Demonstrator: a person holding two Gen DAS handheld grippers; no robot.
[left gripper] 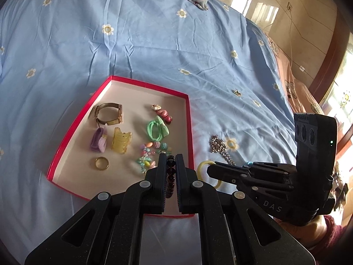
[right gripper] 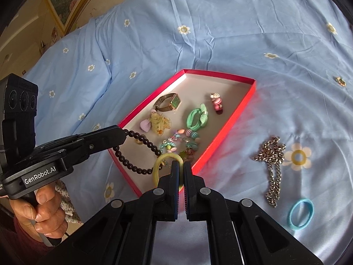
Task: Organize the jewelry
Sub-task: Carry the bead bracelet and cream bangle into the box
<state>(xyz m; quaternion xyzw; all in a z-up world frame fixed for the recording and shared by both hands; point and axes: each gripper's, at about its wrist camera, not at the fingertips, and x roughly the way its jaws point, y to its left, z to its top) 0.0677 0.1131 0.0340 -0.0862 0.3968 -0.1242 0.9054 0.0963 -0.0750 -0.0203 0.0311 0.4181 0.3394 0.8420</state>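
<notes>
While both grippers hold something, the job is to put each piece down in the red box gently. The left gripper is pinched shut on a dark bead bracelet. Most of the bracelet hangs in a loop over the near corner of the box, and it is not lying flat yet. The right gripper is pinched shut on a yellow hair tie, which sits just above the near rim of the box.

Inside the box lie a gold watch, a yellow claw clip, a green hair tie and a colorful bead bracelet.

I think the left gripper should go lower over a bare spot and only then let go, so the beads do not spill over the rim. The yellow tie should move further in before it drops.

A silver chain and a blue hair tie wait on the blue bedsheet, well outside the box.
</notes>
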